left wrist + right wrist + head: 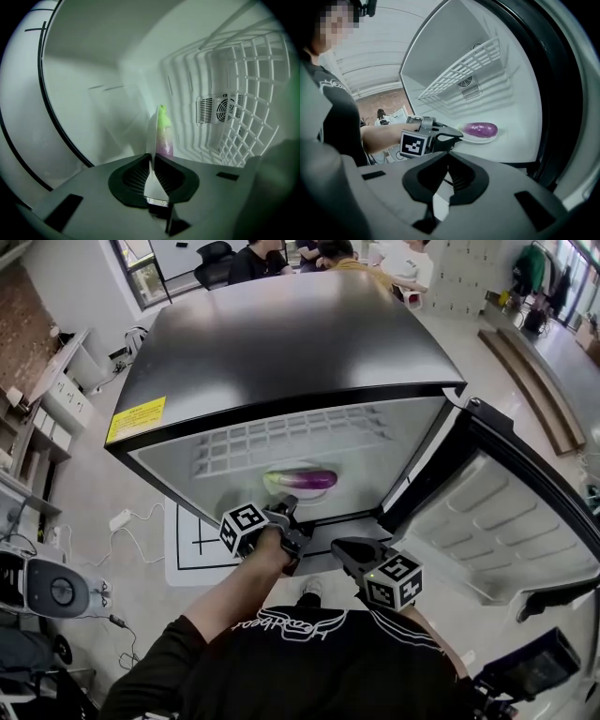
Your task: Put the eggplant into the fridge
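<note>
A purple eggplant (307, 481) with a green end lies on a white plate (281, 489) on the floor of the open mini fridge (281, 352). My left gripper (287, 517) reaches into the fridge's mouth and is shut on the plate's near rim. In the left gripper view the plate (152, 133) shows edge-on between the jaws of the left gripper (151, 157), with the eggplant (163, 136) just behind it. The right gripper view shows the eggplant (480, 129), the plate (477, 139) and the left gripper (458, 136) at its rim. My right gripper (345, 549) hangs outside the fridge by the door hinge, shut and empty.
A white wire shelf (291, 442) spans the fridge above the plate. The door (497, 521) stands open to the right. A fan vent (220, 110) sits in the back wall. A white floor mat (192, 545) and cables (131, 517) lie left; people (328, 254) sit beyond.
</note>
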{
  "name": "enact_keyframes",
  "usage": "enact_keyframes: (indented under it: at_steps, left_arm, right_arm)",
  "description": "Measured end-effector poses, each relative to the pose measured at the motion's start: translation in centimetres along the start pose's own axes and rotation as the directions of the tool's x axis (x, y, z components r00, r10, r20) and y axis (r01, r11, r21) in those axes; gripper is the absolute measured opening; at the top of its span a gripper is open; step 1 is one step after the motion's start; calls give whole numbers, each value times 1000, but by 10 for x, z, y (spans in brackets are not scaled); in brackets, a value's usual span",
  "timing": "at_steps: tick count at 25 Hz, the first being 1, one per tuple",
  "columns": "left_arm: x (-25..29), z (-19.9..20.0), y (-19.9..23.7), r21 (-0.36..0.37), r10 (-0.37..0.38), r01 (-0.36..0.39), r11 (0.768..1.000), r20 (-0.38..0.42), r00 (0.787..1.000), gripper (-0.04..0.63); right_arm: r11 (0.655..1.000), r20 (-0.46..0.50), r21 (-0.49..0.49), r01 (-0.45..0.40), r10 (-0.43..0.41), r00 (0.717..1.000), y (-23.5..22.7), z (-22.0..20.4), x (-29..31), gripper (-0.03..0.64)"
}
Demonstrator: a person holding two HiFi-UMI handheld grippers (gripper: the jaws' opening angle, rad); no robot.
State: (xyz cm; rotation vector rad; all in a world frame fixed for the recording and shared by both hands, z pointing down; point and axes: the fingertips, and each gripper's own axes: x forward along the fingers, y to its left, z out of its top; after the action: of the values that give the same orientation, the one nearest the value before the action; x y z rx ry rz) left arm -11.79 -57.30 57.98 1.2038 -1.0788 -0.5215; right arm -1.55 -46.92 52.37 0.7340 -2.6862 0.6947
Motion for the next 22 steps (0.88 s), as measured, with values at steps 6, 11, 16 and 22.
enact_keyframes:
  at_steps: [6, 11, 16, 22]
  left_arm:
    - [6, 11, -3, 23, 13, -13, 1000, 14, 1000, 26]
    - [9, 17, 0, 45, 42, -43, 998, 18, 999, 26]
    - [12, 17, 3, 68, 69, -68, 995, -6, 998, 75]
    - [11, 15, 7, 120, 140, -133, 984, -50, 989, 143]
  right_arm:
    - [1000, -15, 7, 7, -6, 1000, -3, 3, 6, 8]
    - [1000, -19, 8, 10, -9, 1000, -6, 5, 8, 8]
    - [1000, -20, 10, 12, -12, 1000, -7, 8, 9, 8]
    - [1000, -22, 7, 6, -6, 1000, -6, 12, 12, 8]
